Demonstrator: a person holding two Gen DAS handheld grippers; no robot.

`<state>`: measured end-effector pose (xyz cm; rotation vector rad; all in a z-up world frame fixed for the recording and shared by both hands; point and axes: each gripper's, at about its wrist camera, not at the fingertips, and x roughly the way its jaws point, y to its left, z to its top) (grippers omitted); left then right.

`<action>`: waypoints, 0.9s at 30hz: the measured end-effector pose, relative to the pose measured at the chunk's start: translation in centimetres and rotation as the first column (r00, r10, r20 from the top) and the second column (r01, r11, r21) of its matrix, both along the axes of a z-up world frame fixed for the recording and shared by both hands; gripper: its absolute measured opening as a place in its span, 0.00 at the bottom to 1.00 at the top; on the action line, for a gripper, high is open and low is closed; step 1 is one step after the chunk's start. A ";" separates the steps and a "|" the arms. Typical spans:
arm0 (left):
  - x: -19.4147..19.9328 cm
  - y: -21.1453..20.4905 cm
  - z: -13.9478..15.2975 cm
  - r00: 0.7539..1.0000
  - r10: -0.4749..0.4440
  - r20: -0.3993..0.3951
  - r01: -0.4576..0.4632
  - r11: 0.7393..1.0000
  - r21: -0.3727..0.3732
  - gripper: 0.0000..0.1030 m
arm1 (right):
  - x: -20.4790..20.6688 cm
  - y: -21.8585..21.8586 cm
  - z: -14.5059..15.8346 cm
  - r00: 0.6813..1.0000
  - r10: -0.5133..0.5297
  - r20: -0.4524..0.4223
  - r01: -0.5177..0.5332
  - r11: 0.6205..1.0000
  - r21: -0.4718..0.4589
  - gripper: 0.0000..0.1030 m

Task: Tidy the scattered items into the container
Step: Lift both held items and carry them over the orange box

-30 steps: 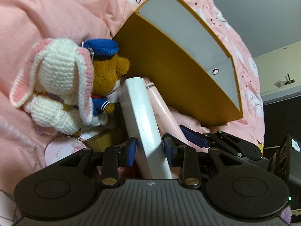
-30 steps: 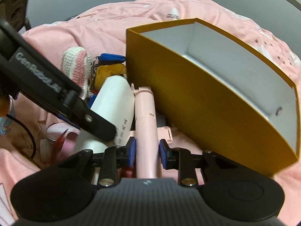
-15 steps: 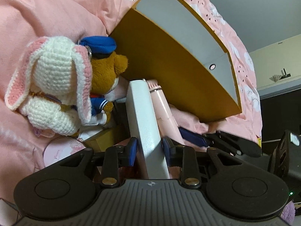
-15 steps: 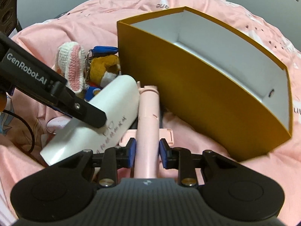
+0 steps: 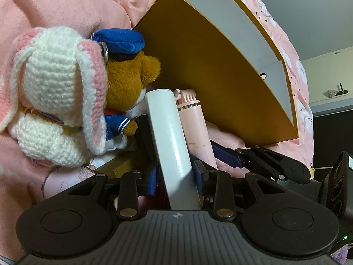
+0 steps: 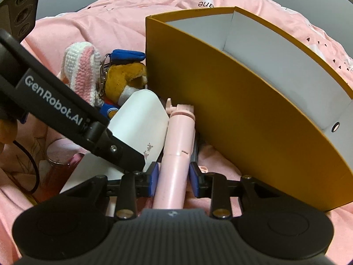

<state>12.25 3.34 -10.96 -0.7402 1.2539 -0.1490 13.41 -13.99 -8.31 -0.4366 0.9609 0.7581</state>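
A mustard cardboard box (image 6: 242, 114) with a white inside stands on pink bedding. My left gripper (image 5: 176, 174) is shut on a flat white tube (image 5: 169, 132), whose far end points at the box's outer wall. Beside the tube lies a pink stick (image 6: 178, 145). It runs between the jaws of my right gripper (image 6: 173, 176), which are opening, and thin dark slits show at both pads. A crocheted white and pink rabbit (image 5: 55, 92) and a brown bear in a blue cap (image 5: 128, 77) lean together left of the tube.
A round pink tin (image 5: 64, 183) lies low on the left beside the rabbit. The pink bedding (image 5: 66, 4) rises in folds behind the toys. A dark cable (image 6: 24, 161) loops at the left edge. The box wall stands close on the right of both grippers.
Both grippers have sunk a little toward the pile beside the box, and the toys and box wall look larger. The right jaws stand slightly wider around the pink stick.
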 end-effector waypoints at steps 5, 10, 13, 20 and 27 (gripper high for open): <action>-0.8 0.4 1.4 1.000 0.000 0.027 0.000 1.000 -0.022 0.33 | -0.7 -0.4 1.1 0.999 -0.038 0.017 0.038 0.999 0.012 0.30; -1.8 0.8 4.2 0.991 -0.019 0.129 0.025 0.999 -0.045 0.31 | -1.7 -2.1 4.2 0.994 -0.089 0.063 0.086 0.995 0.048 0.29; -2.1 1.2 5.3 0.985 -0.026 0.169 0.036 0.998 -0.056 0.31 | -2.1 -2.8 5.2 0.988 -0.134 0.075 0.129 0.989 0.078 0.29; -1.5 1.6 9.3 0.965 -0.084 0.250 0.109 0.990 -0.086 0.31 | -1.9 -5.0 7.6 0.972 -0.233 0.038 0.223 0.958 0.180 0.29; -0.3 1.9 13.8 0.929 -0.130 0.346 0.160 0.985 -0.061 0.31 | -0.9 -6.9 11.1 0.951 -0.305 0.047 0.278 0.914 0.295 0.29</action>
